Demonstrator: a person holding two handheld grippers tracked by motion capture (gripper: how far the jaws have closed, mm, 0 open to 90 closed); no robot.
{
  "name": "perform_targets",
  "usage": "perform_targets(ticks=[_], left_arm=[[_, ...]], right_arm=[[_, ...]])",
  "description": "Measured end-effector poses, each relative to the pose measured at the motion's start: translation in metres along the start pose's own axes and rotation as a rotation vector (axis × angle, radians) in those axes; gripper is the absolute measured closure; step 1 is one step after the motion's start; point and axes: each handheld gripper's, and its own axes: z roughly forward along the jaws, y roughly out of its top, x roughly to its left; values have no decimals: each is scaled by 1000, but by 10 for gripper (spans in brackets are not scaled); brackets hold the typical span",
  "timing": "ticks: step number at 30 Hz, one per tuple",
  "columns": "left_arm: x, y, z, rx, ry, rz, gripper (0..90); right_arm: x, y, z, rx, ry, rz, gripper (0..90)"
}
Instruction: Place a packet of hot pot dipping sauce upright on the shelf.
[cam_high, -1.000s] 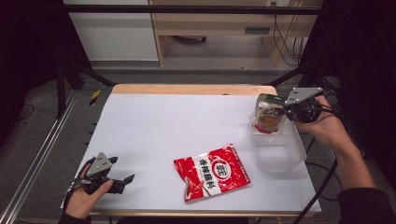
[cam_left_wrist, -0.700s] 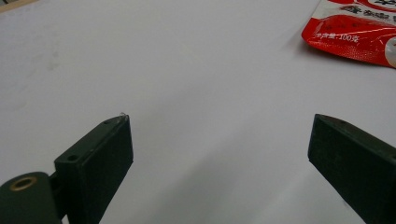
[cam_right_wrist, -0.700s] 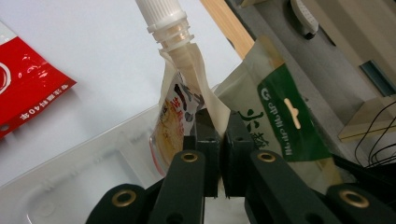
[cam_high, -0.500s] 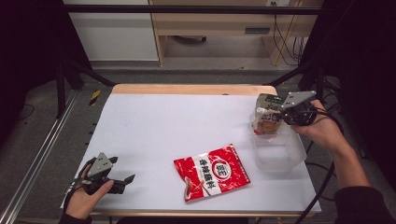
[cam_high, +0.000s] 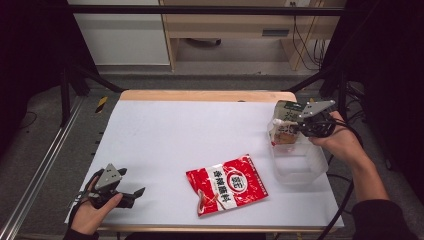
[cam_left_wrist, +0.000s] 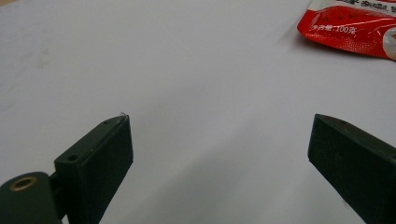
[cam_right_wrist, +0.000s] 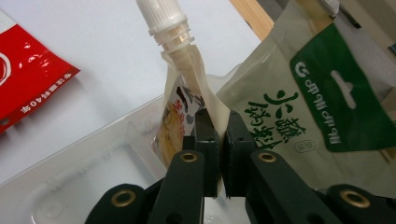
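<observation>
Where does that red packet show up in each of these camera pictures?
High view: the red packet lies flat on the white table, near the front edge, right of centre.
Left gripper view: its corner is at top right.
Right gripper view: its edge is at far left.
Shared landmark: the white table.

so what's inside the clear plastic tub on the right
A green-labelled packet leans in the clear tub, and the right hand-held gripper holds a spouted pouch over it. The tub's near floor looks bare; the floor under the packet is covered.
</observation>
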Motion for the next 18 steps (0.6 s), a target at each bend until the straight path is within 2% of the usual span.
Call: perform_targets(ticks=[3,8,14,16,18], left_arm=[[0,0,-1,0,-1,1,66],[1,0,0,1,1,1,66],[-1,0,0,3,-3,5,66],[-1,0,0,1,-5,6,66],[-2,0,0,-1,-9,3,66]], right_arm=[[1,-3,3,8,2,7,872],[-1,-5,4,1,-15,45,840],[3,-1,6,55,-56,79,537],[5,0,5,42,-68,87,481],[6,2,3,33,-87,96,386]])
